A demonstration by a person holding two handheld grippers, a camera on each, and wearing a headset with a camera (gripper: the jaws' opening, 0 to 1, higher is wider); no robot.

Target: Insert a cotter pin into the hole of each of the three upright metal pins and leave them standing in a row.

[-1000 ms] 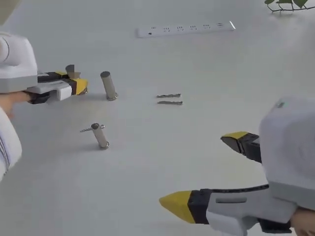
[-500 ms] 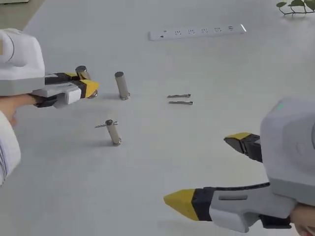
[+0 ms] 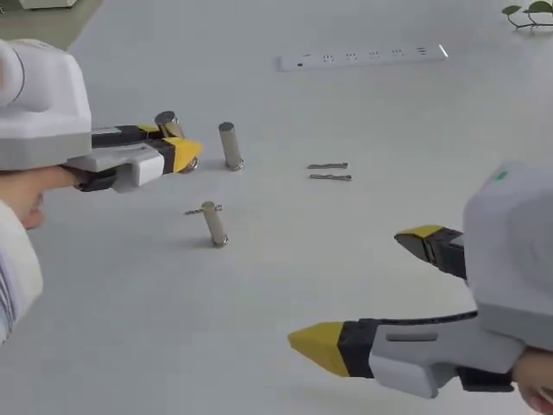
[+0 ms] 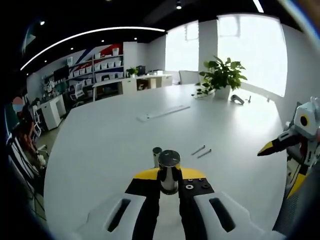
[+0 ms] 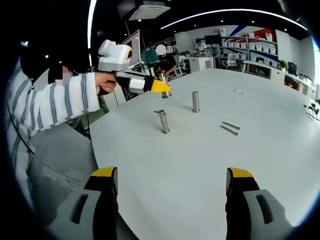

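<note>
Left gripper (image 4: 170, 176) clamped on metal pin (image 4: 169, 162); right gripper (image 5: 172, 176) jaws wide, empty. Power strip (image 3: 363, 57) markings too small to read.

Wht tabletop (image 3: 259, 294) smooth, matt; pin (image 4: 169, 176) glossy bare metal.

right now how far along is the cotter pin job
One of three looks done: the front pin stands with a cotter pin through it. In hand: the left gripper is shut on a second pin, with no cotter pin visible in it. Left: that one and the third pin need the two loose cotter pins. The right gripper is open and empty.
</note>
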